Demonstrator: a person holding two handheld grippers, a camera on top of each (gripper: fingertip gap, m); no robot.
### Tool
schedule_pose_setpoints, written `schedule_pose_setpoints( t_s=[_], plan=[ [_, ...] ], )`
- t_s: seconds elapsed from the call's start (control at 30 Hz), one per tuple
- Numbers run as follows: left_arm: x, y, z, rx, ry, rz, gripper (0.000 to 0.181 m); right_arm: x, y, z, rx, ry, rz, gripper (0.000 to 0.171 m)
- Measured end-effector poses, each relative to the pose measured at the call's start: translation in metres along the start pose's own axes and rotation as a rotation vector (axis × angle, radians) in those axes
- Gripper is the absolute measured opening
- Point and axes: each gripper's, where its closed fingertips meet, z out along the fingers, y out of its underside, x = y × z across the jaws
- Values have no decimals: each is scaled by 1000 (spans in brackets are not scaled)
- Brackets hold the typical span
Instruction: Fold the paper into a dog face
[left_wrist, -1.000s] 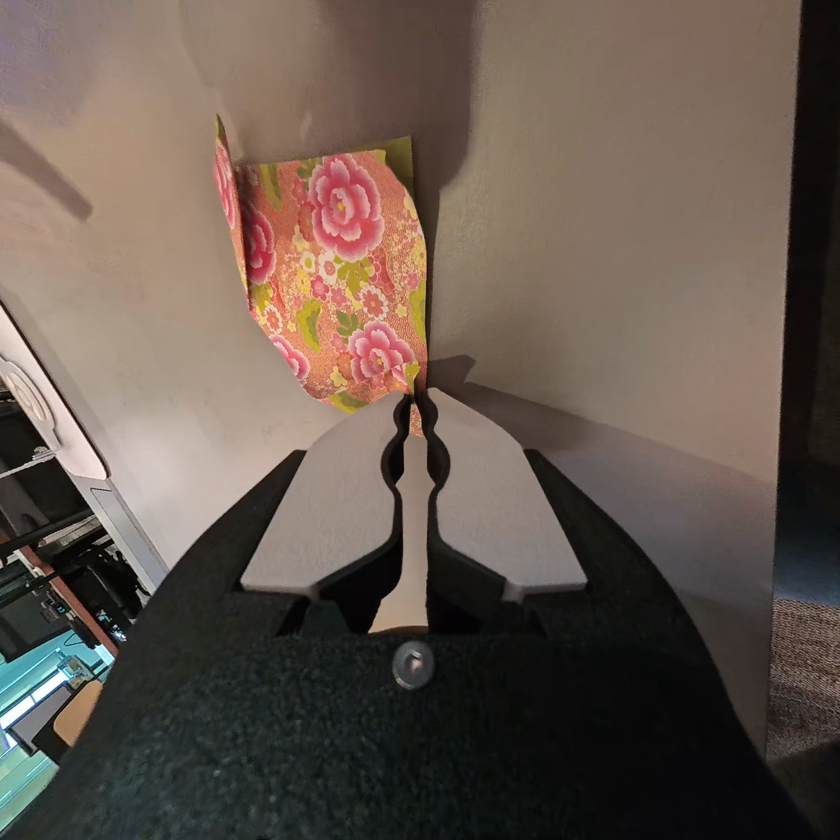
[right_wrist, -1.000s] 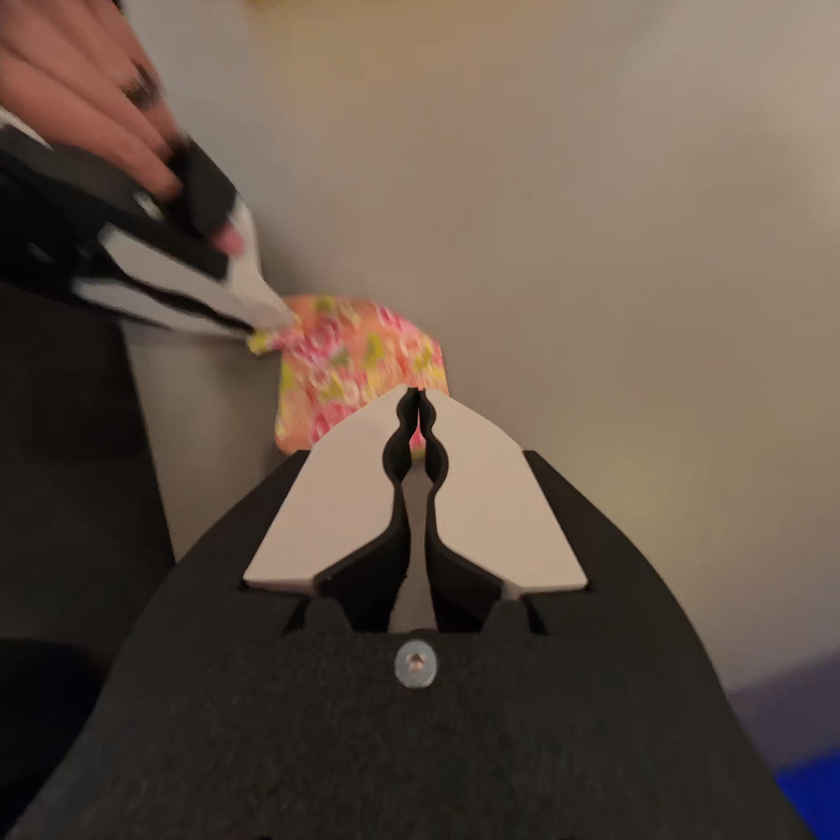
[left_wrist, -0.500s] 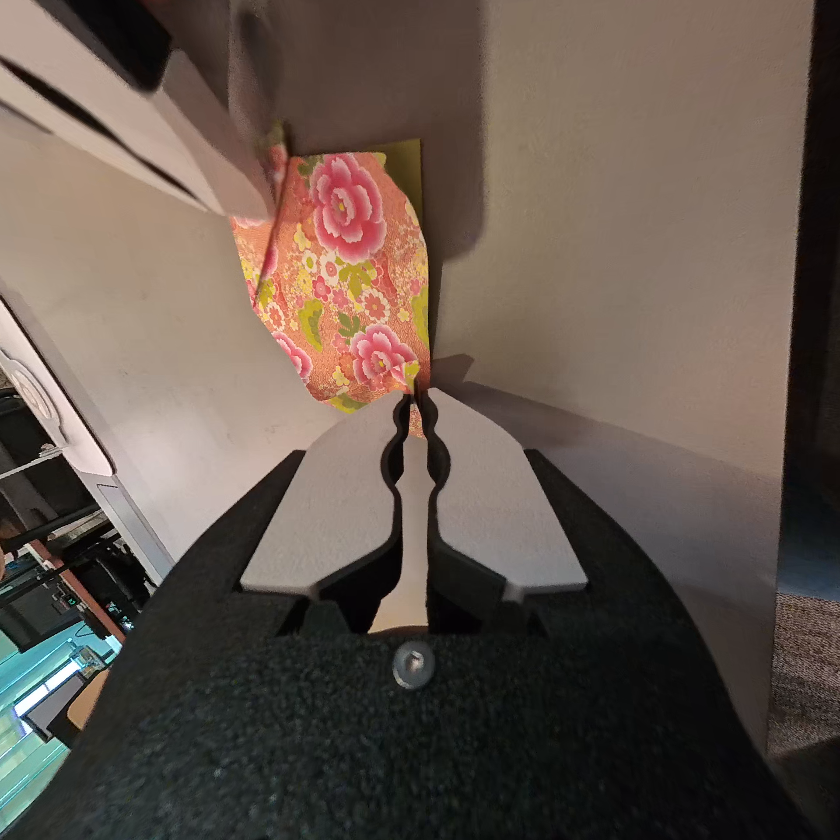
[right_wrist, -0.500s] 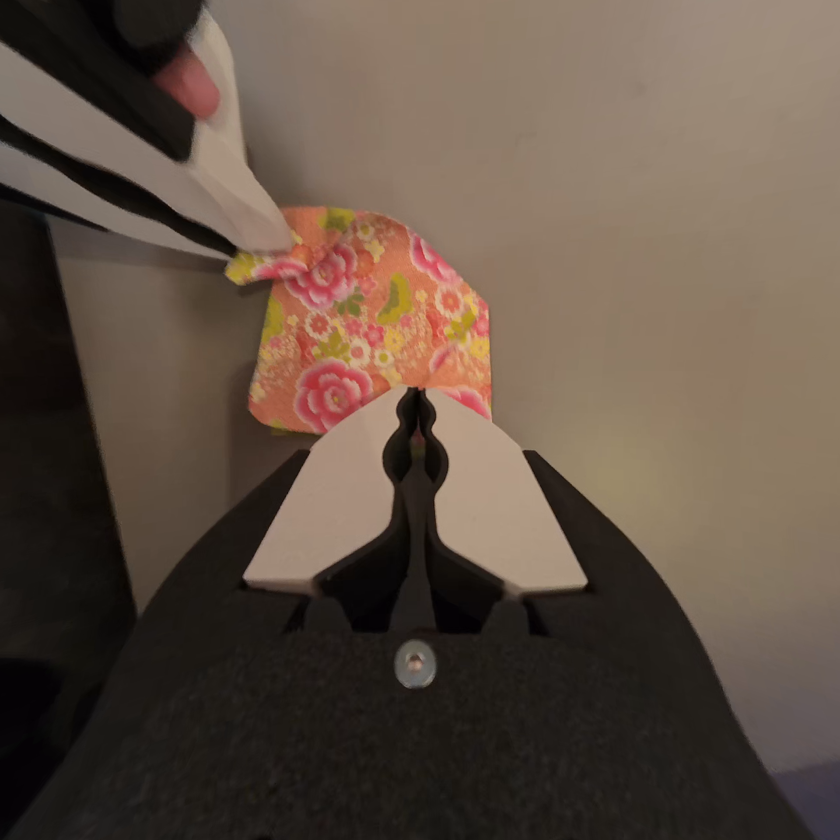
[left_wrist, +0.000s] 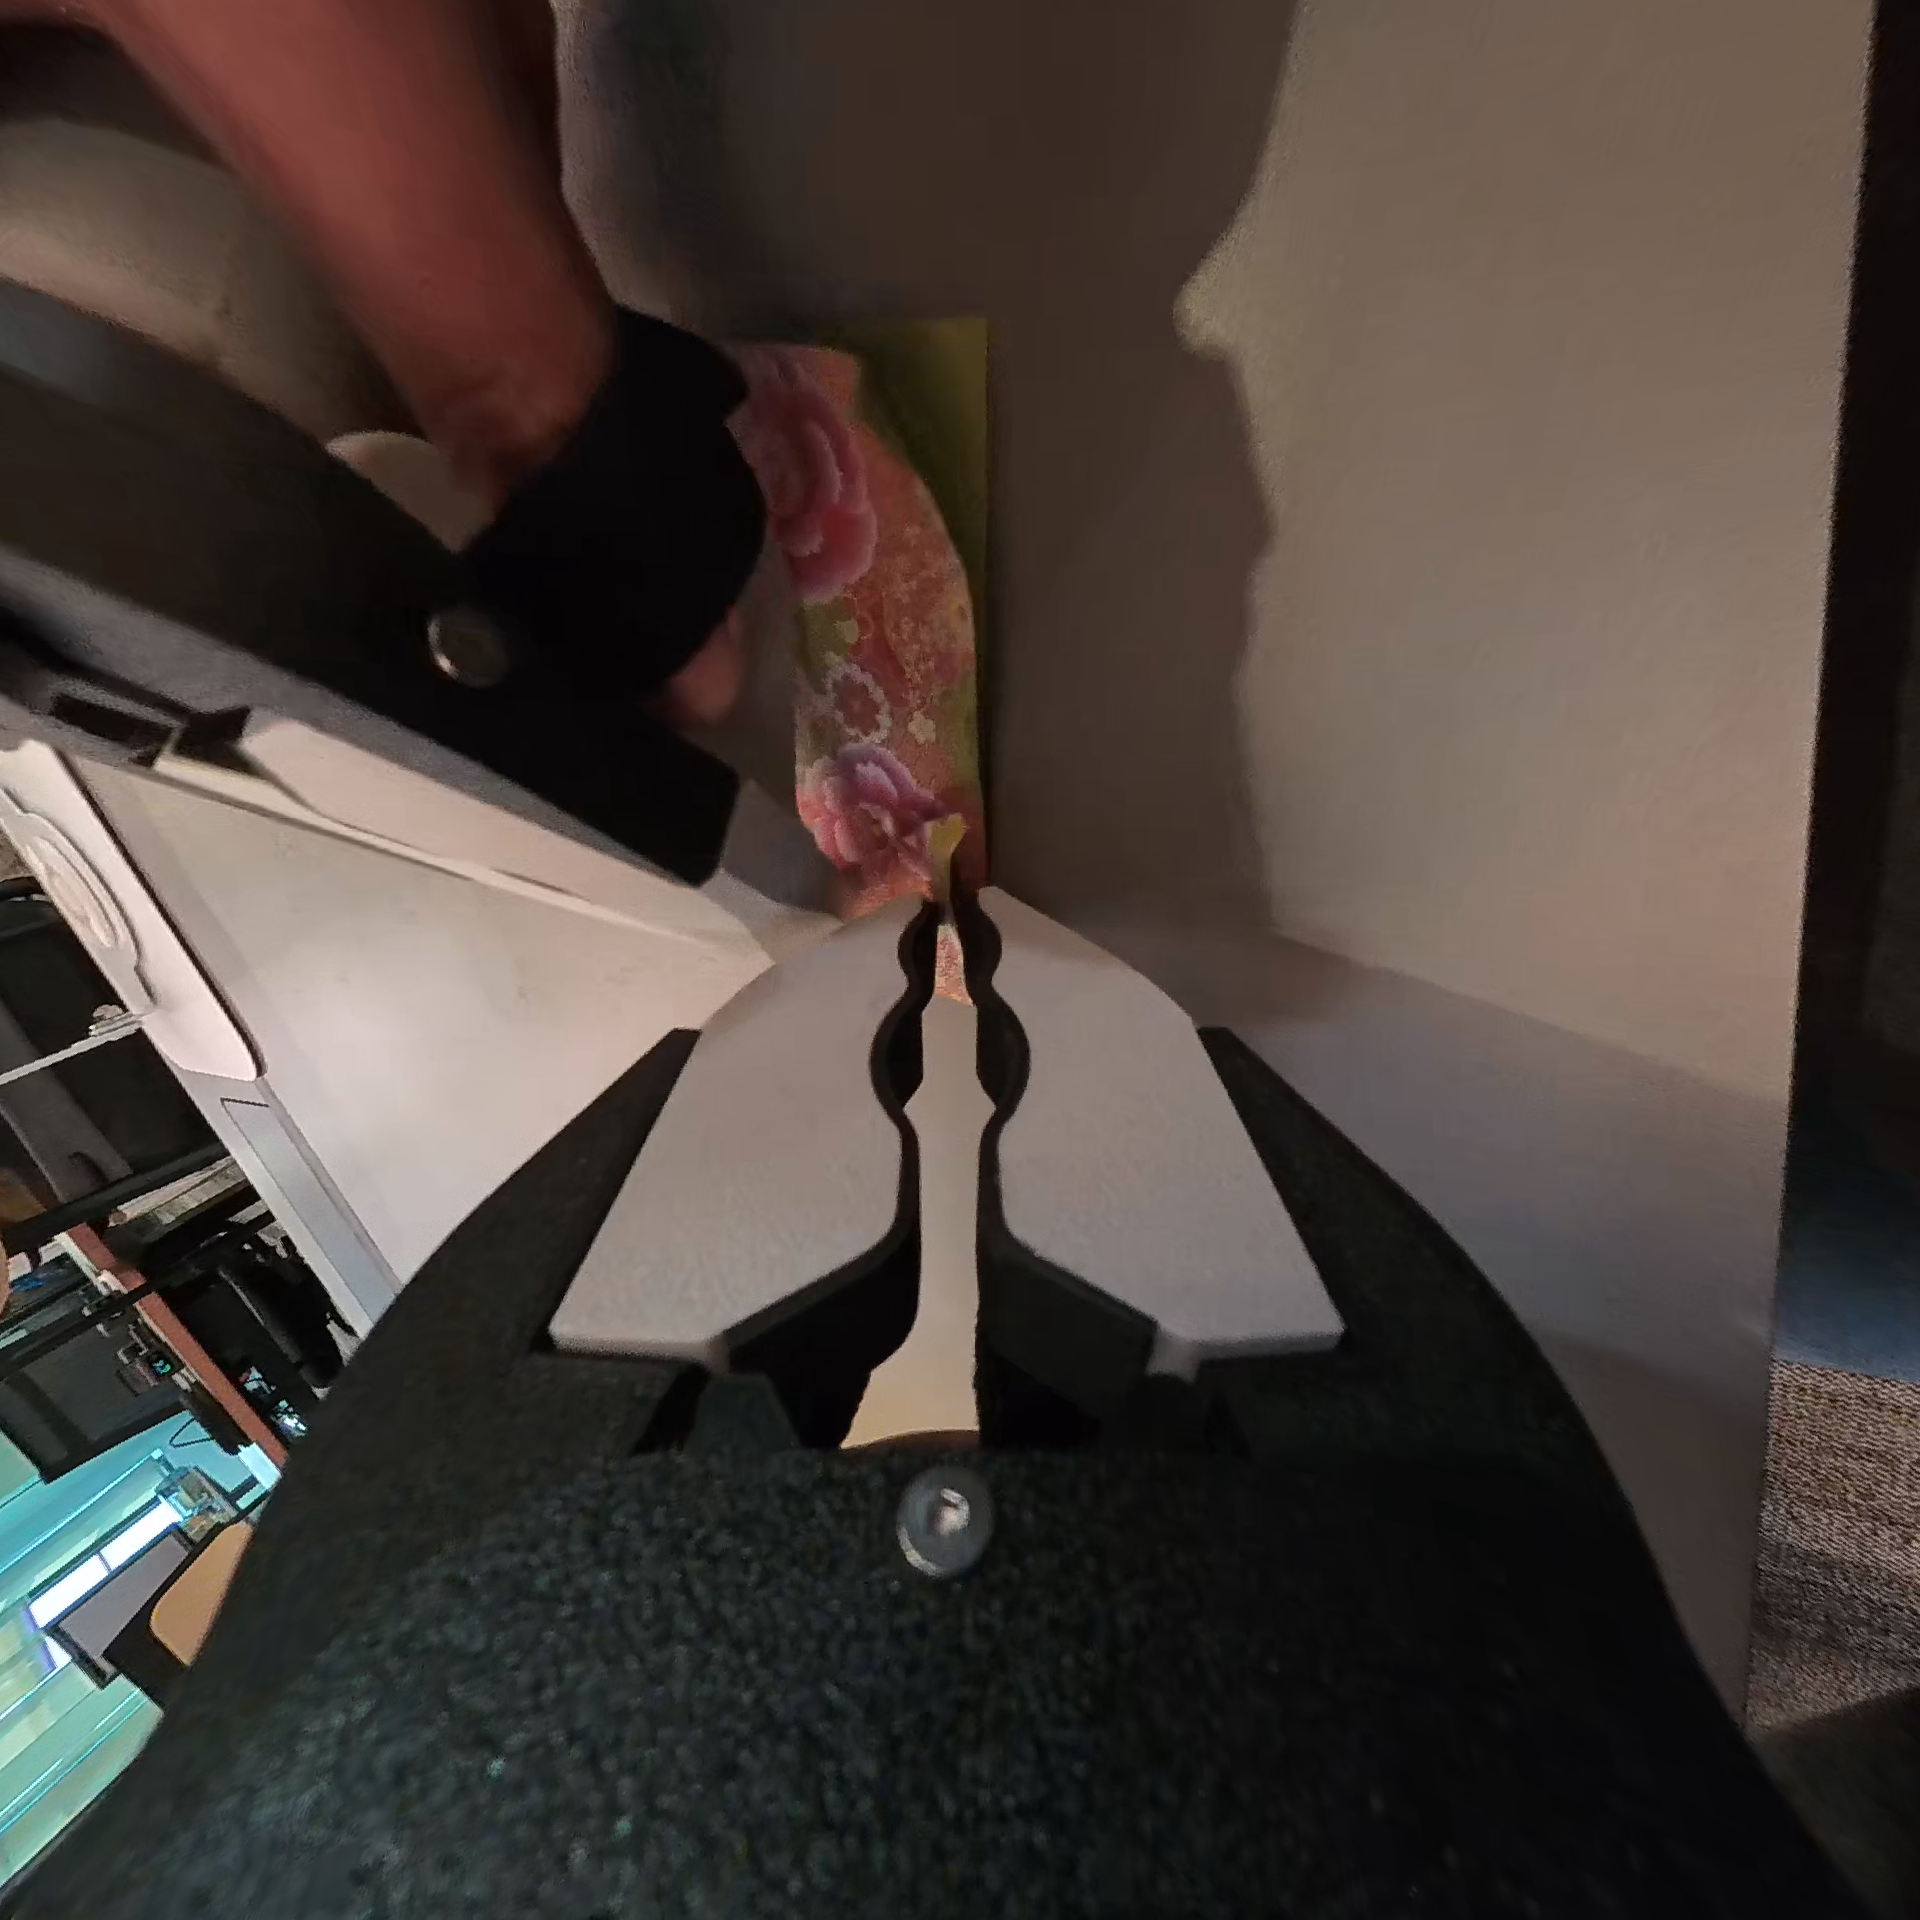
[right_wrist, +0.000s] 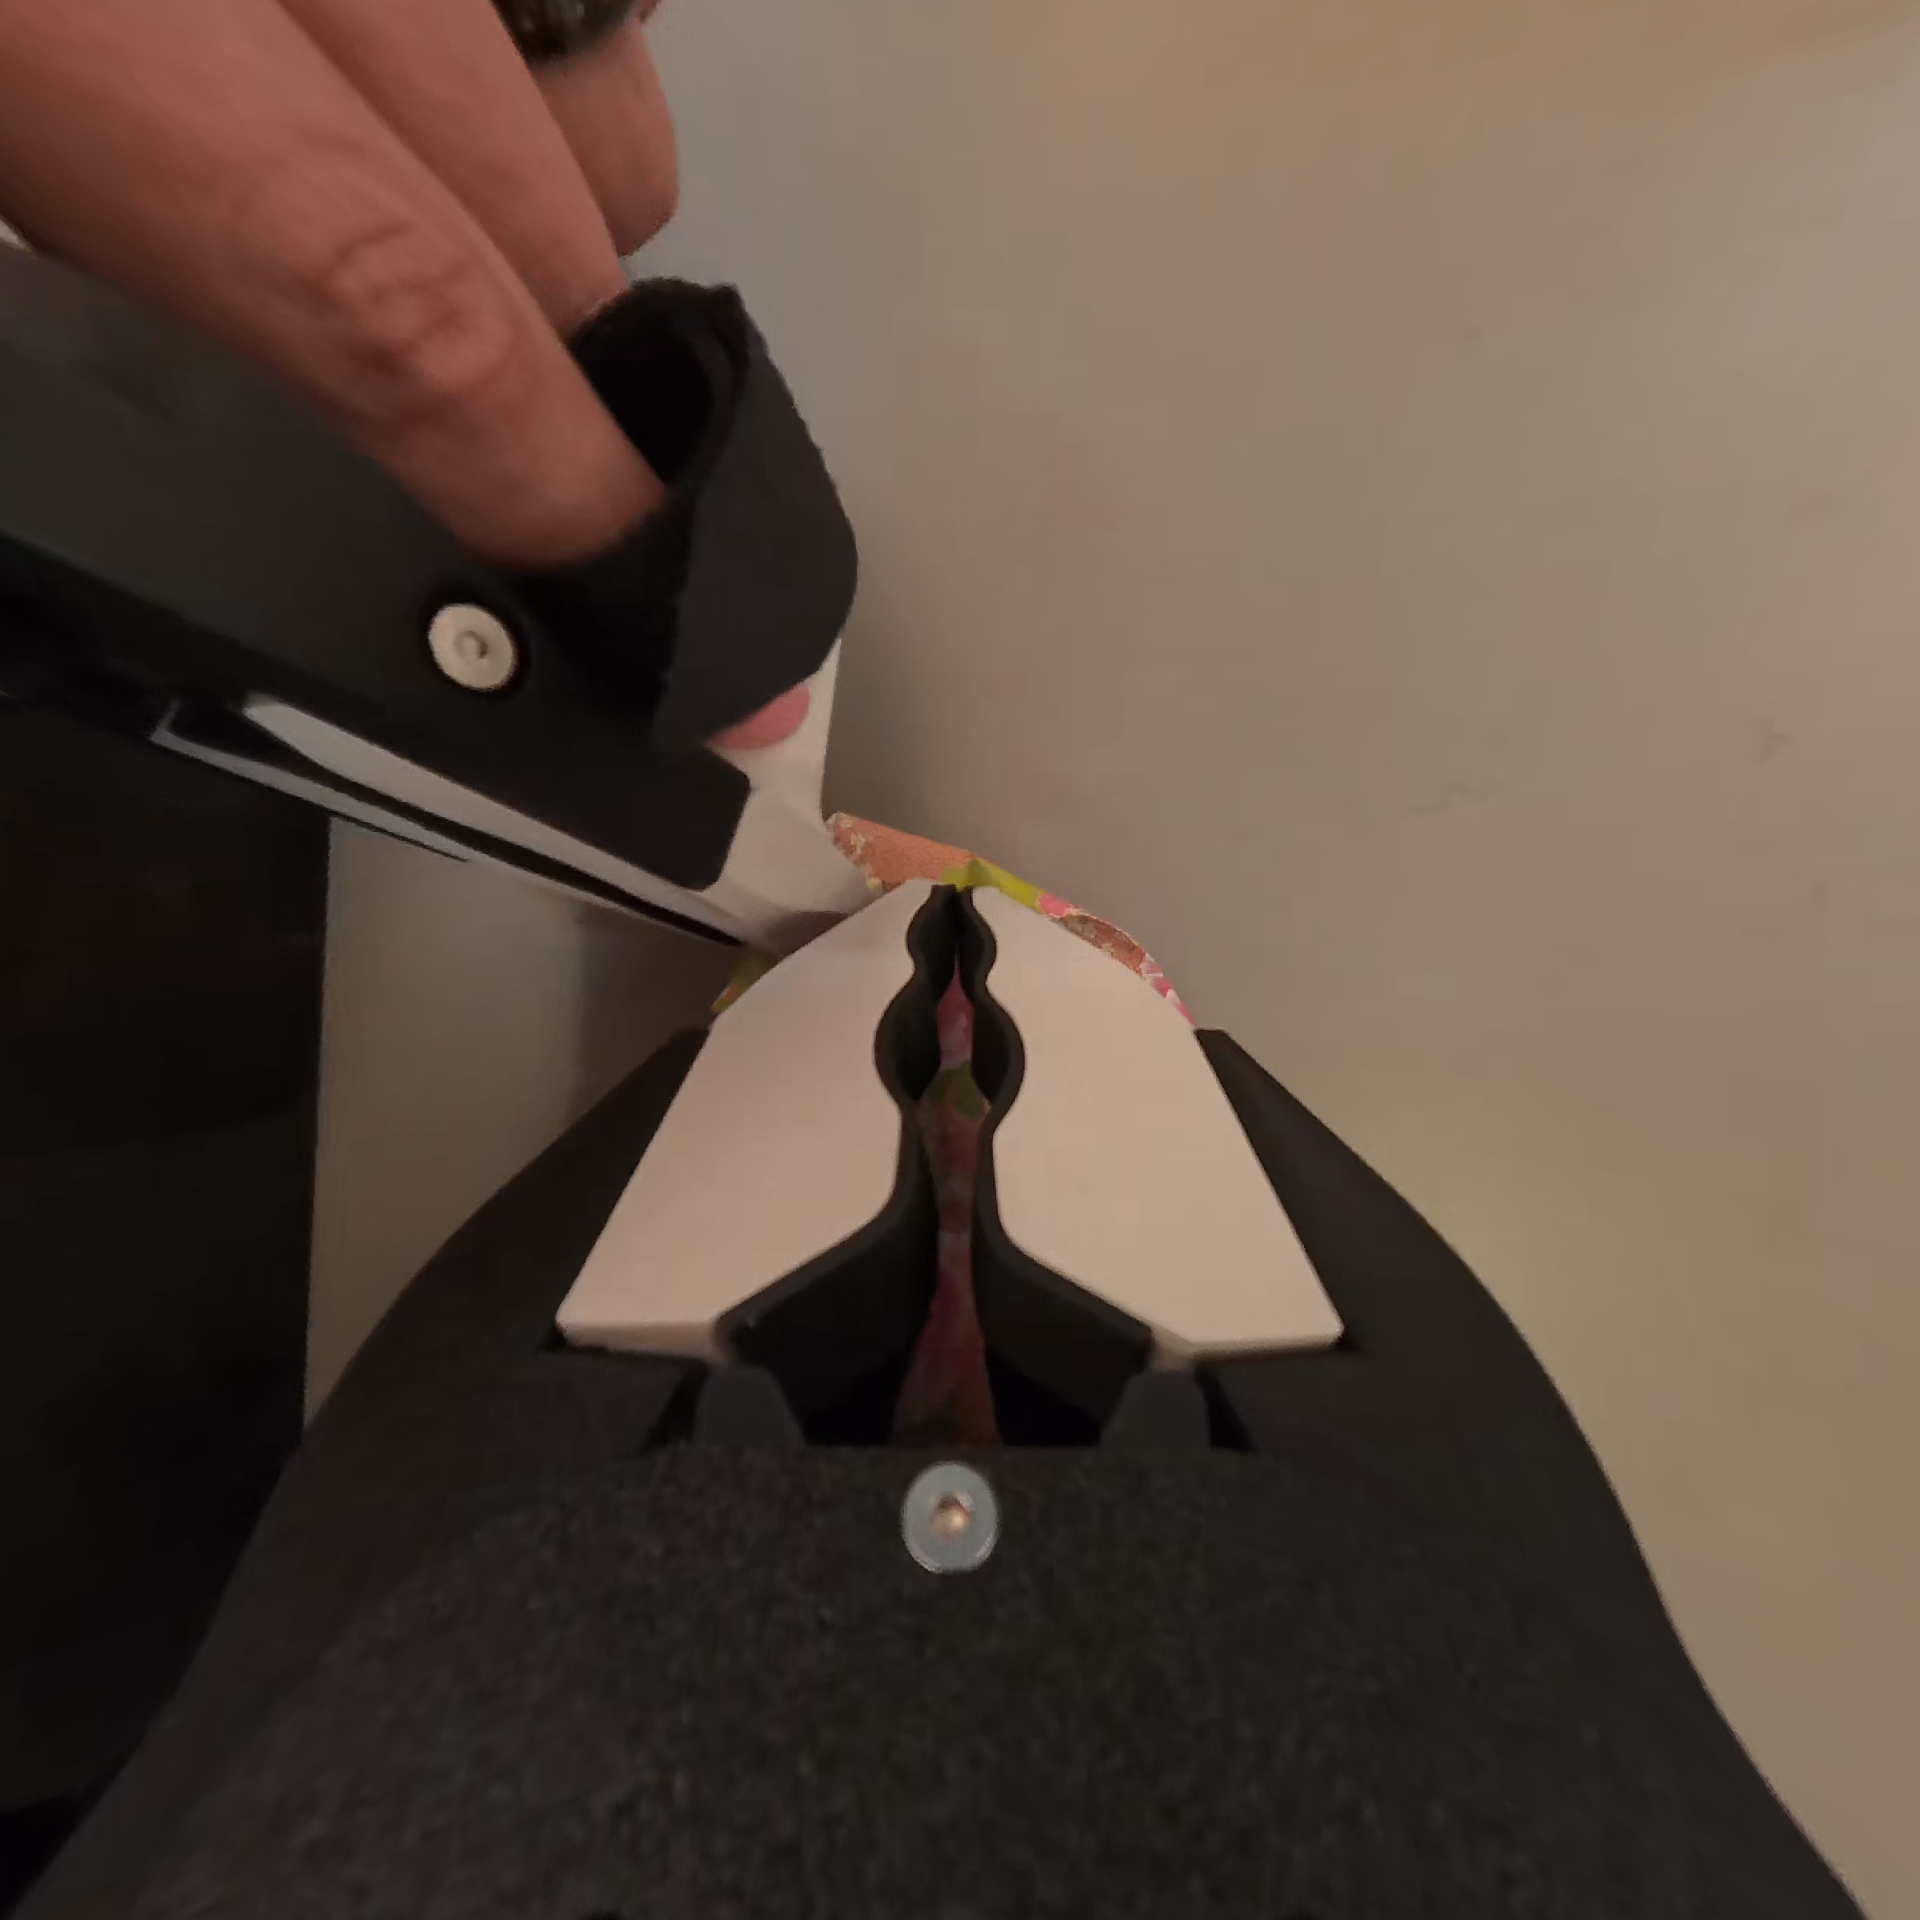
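Note:
The floral paper (left_wrist: 883, 644), pink and orange with a green underside, lies on the pale table (left_wrist: 1455, 623). My left gripper (left_wrist: 951, 899) is shut on the paper's near corner. My right gripper (left_wrist: 727, 904), held by a hand (left_wrist: 364, 208), reaches in from the upper left and covers most of the paper. In the right wrist view my right gripper (right_wrist: 954, 904) is shut and lies low over the paper (right_wrist: 951, 1195), which shows through the gap between its fingers. The left gripper (right_wrist: 795, 914) meets it tip to tip from the left.
The table's edge (left_wrist: 1808, 935) runs down the right, with grey carpet (left_wrist: 1860, 1558) beyond. A grey flat device (left_wrist: 156, 935) and dark equipment (left_wrist: 125, 1351) lie at the left. A dark area (right_wrist: 156, 1039) borders the table in the right wrist view. Less than 4 cm separates the two grippers' tips.
My right gripper, shut throughout, has come in over the paper up to the left gripper's tips and now hides most of the sheet. The left gripper has kept its hold.

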Motion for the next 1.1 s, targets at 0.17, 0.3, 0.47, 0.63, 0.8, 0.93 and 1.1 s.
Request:
schedule_pose_setpoints(
  t_s=[0.17,0.3,0.47,0.63,0.8,0.93,1.1],
  plan=[
    [-1,-1,1,-1,-2,-1,4,5,4,5,-29,31,-5,0],
    [-2,-2,1,-4,-11,-4,4,6,3,5,-16,51,-16,0],
    [-1,-4,-1,4,-24,-51,7,6,4,5,-11,58,4,0],
    [8,-2,-11,52,-12,-225,21,6,4,5,-3,61,2,0],
    [7,6,-28,218,32,-635,18,6,4,5,-3,68,-2,0],
    [-11,8,-28,345,72,-977,9,6,4,5,-2,79,1,0],
    [-26,-4,-18,410,73,-1147,0,6,4,5,0,86,9,0]
  ],
)
